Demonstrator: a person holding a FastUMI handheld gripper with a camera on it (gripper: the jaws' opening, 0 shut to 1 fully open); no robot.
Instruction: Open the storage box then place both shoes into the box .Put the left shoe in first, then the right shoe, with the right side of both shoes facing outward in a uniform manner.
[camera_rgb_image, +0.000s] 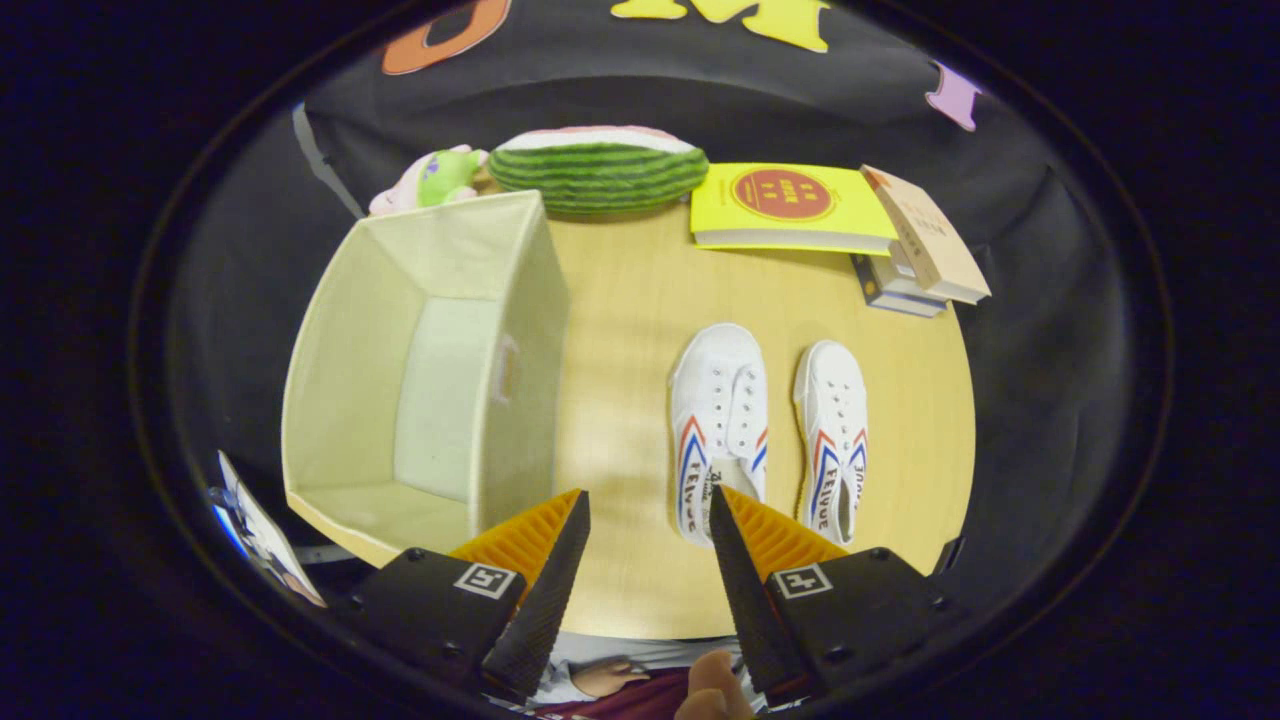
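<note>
Gripper view shows my fingers (648, 525) spread apart, holding nothing. The storage box (425, 370) stands open and empty ahead to the left. Both shoes, the left shoe (718, 425) and the right shoe (832, 435), lie on the surface (620, 330) just ahead, not yet placed.

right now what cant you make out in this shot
- Heel of the nearer white shoe: covered by a fingertip of the open gripper.
- Storage box: near inside wall hidden by its own rim.
- Stacked books: cover print too small to read.
- Plush toy: lower part behind the box.
</note>
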